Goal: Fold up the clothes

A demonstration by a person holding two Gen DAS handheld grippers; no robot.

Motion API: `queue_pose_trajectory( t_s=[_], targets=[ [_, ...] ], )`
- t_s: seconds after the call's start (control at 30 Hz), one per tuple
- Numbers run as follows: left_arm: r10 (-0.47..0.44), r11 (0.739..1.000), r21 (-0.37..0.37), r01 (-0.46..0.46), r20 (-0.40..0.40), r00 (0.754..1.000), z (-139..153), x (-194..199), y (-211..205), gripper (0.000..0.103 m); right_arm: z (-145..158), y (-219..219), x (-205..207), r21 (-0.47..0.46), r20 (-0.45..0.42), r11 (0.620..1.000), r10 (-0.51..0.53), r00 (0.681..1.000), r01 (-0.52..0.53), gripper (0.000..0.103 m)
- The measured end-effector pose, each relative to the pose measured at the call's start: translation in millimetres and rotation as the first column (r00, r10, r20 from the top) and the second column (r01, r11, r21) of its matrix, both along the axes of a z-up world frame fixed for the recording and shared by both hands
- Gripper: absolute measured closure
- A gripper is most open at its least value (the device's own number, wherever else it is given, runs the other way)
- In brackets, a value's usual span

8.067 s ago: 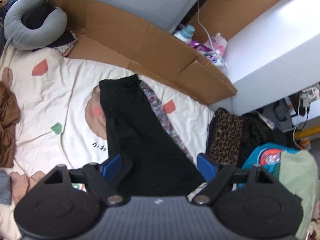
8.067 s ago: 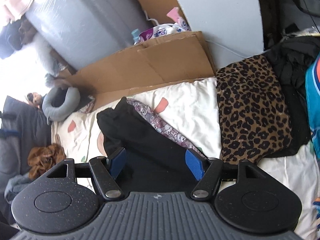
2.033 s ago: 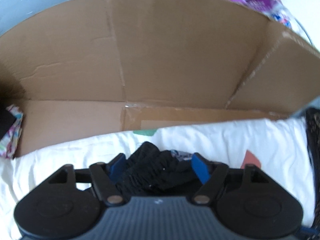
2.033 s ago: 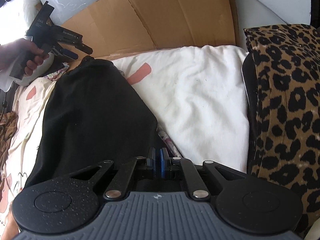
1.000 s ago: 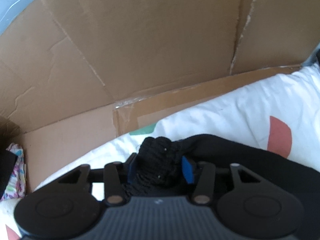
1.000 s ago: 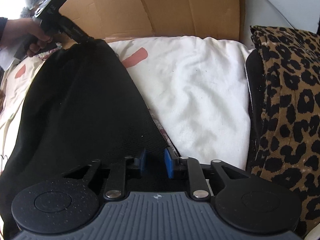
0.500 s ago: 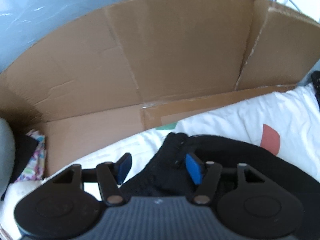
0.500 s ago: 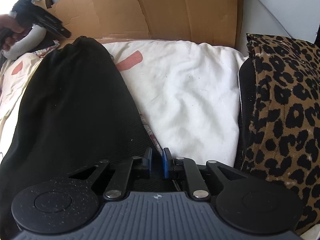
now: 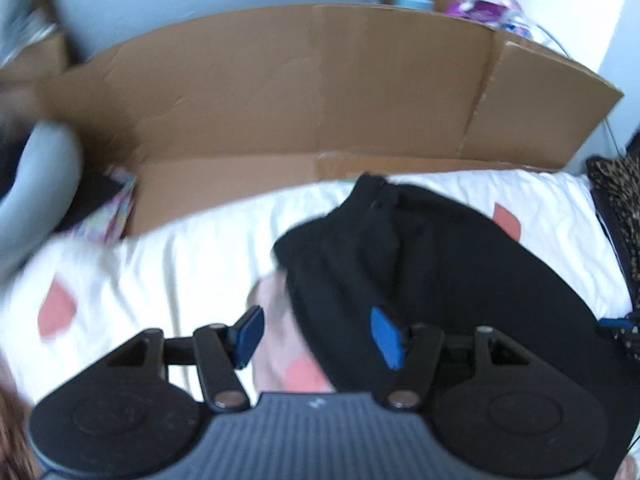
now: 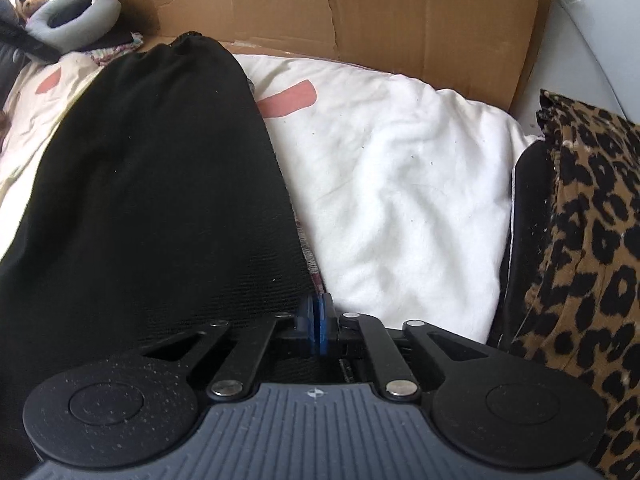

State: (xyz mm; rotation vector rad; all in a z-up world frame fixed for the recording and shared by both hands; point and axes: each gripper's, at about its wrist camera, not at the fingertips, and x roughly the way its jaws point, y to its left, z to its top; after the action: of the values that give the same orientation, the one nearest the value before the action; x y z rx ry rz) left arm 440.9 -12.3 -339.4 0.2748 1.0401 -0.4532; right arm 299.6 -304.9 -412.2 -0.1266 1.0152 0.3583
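The black trousers (image 9: pixel 432 264) lie stretched on the white patterned blanket (image 9: pixel 176 264), waistband toward the cardboard. In the right wrist view the trousers (image 10: pixel 152 184) fill the left half. My left gripper (image 9: pixel 316 336) is open and empty, held above the waistband end, with the cloth's edge below its right finger. My right gripper (image 10: pixel 317 316) is shut at the trousers' near right edge; whether cloth is pinched between the pads is hidden. A patterned garment (image 10: pixel 310 256) peeks out under the trousers' right edge.
A flattened cardboard box (image 9: pixel 320 92) stands along the far side of the bed. A grey neck pillow (image 10: pixel 72 12) lies at the far left. A leopard-print garment (image 10: pixel 592 220) lies at the right. Bottles and packets (image 9: pixel 476 4) sit behind the cardboard.
My left gripper has let go of the waistband, opened wide and pulled back from it. My right gripper has closed fully and stayed at the near edge of the trousers.
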Motion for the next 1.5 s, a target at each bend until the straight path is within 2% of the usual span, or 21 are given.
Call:
queue_pose_trajectory(
  t_s=[0.07,0.2,0.27,0.47,0.7,0.8,0.87,1.0,1.07,1.17,1.27,1.33,1.4,1.5],
  targets=[
    [0.050,0.998,-0.031,-0.051,-0.020,0.999,-6.5,-16.3,19.2,0.042,1.9,1.4,0.7,-0.023,0.001,1.000,0.015,1.000,-0.015,0.103],
    [0.069,0.996,-0.054,-0.072,-0.051,0.996,-25.7,-47.4,41.1,0.042,5.1,3.9,1.4,-0.073,0.006,0.997,0.009,1.000,-0.008,0.103],
    [0.079,0.994,-0.067,-0.084,-0.073,0.994,-35.7,-54.8,47.1,0.044,4.5,4.6,2.2,-0.077,-0.004,0.997,-0.008,1.000,0.007,0.103],
    [0.082,0.988,-0.124,-0.097,-0.121,0.989,-55.9,-68.0,49.1,0.047,8.4,13.6,3.8,-0.151,-0.011,0.988,0.028,1.000,-0.029,0.103],
    [0.005,0.982,-0.185,-0.042,-0.196,0.981,-75.0,-86.8,25.9,0.052,11.7,16.7,3.9,-0.188,-0.008,0.982,0.011,1.000,-0.012,0.103],
    [-0.023,0.982,-0.185,-0.024,-0.248,0.969,-90.2,-96.6,18.4,0.052,14.9,16.1,3.8,-0.217,-0.008,0.976,0.009,1.000,-0.010,0.103],
    [-0.046,0.987,-0.160,0.000,-0.278,0.959,-100.6,-103.5,14.0,0.054,20.3,14.4,3.0,-0.240,0.002,0.971,-0.007,1.000,0.007,0.103],
    [-0.039,0.991,-0.131,-0.002,-0.314,0.949,-115.9,-121.2,20.5,0.066,41.5,11.0,-8.3,-0.194,0.048,0.979,-0.048,0.998,0.057,0.101],
    [-0.032,0.996,-0.091,0.006,-0.295,0.955,-114.7,-128.5,23.4,0.081,49.7,13.7,-16.0,-0.140,0.054,0.989,-0.035,0.998,0.042,0.100],
    [-0.025,0.999,-0.032,0.017,-0.267,0.963,-103.7,-136.1,26.6,0.087,55.3,21.2,-27.4,-0.094,0.046,0.995,0.019,0.999,-0.015,0.100],
    [0.005,0.995,-0.095,-0.032,-0.271,0.962,-80.0,-138.5,38.9,0.082,57.6,27.8,-38.6,-0.074,0.026,0.996,0.048,0.999,-0.046,0.099],
    [-0.006,0.991,-0.127,-0.030,-0.279,0.960,-68.4,-144.0,44.3,0.080,56.2,29.3,-46.7,-0.046,-0.005,0.998,0.036,0.999,-0.036,0.095],
    [-0.026,0.989,-0.144,-0.014,-0.271,0.962,-65.2,-148.4,48.1,0.079,51.3,30.5,-54.8,-0.017,-0.012,0.999,0.026,1.000,-0.026,0.087],
    [0.025,0.984,-0.165,-0.072,-0.272,0.962,-69.0,-151.6,58.6,0.081,42.4,30.2,-62.5,-0.010,-0.034,1.000,-0.001,0.999,0.001,0.085]
  ],
)
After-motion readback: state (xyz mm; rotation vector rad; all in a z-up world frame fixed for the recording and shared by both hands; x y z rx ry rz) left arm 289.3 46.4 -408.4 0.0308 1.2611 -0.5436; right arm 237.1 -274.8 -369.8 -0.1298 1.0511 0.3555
